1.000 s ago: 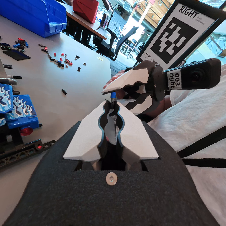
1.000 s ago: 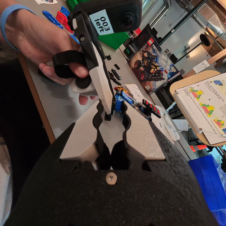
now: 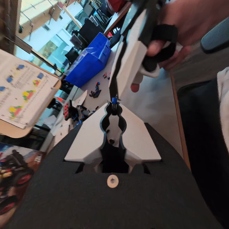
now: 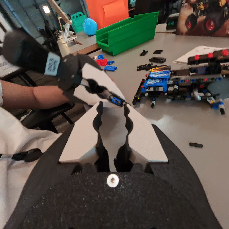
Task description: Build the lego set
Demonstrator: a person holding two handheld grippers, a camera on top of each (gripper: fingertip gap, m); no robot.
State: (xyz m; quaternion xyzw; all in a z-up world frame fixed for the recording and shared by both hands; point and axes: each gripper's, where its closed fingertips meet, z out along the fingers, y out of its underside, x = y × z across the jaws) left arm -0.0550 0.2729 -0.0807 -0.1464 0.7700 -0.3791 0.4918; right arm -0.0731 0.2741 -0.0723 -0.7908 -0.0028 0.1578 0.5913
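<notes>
My left gripper (image 3: 113, 105) is shut on a small blue and black connector piece (image 3: 114, 102), held in the air above the table's near edge. In the right wrist view the same gripper (image 4: 122, 101) comes in from the left with the blue piece (image 4: 116, 100) at its tip. My right gripper (image 4: 113, 104) is open and empty, its fingertips right at that piece. It also shows in the left wrist view (image 3: 113, 95), coming down from above. The partly built blue and black vehicle (image 4: 173, 85) lies on the table to the right.
A green bin (image 4: 126, 34) and the set's box (image 4: 204, 17) stand at the back, a blue bin (image 3: 89, 64) farther off. Loose red and blue parts (image 4: 105, 62), black parts (image 4: 157, 59), a booklet (image 4: 198, 52) and a black pin (image 4: 196, 145) lie on the grey table (image 4: 173, 130). The tips of both grippers are at nearly the same place.
Both grippers have swung round, so both views now face other ways. The left gripper still holds the small piece. The right gripper stays open at the left gripper's tip.
</notes>
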